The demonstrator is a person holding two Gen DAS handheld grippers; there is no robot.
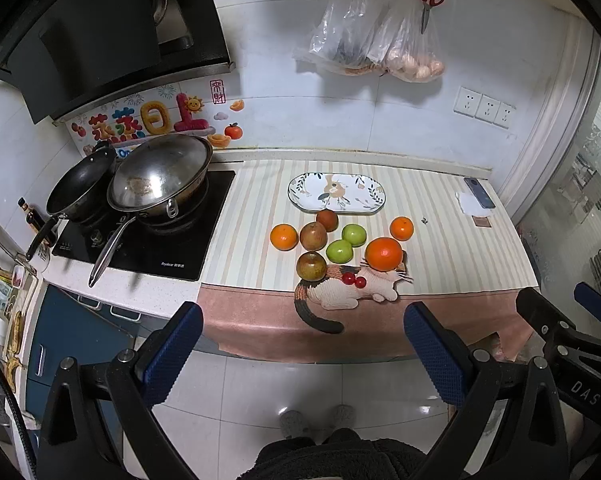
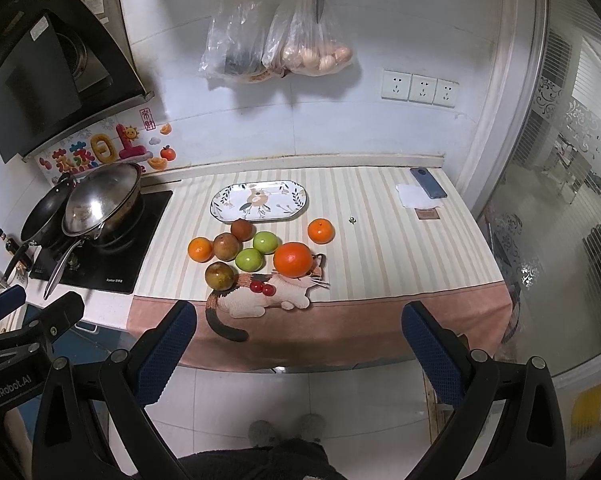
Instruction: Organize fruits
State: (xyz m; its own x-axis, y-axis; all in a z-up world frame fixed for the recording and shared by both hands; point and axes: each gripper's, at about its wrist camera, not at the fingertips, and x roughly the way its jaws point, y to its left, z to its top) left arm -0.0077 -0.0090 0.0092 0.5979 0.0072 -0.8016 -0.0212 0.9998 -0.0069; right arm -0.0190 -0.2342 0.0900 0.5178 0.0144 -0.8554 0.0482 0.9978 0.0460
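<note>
From the left wrist, the left gripper is hanging wide and empty short of the counter — fruits all lying loose before the bare plate, nothing sorted yet. Right wrist: right gripper gaping too, striped cloth beside the stove.

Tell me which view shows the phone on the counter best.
The right wrist view: the phone lies whole and nearer the picture's middle, beside the white paper. The left wrist view also shows it, but smaller and squeezed toward the right edge.
</note>
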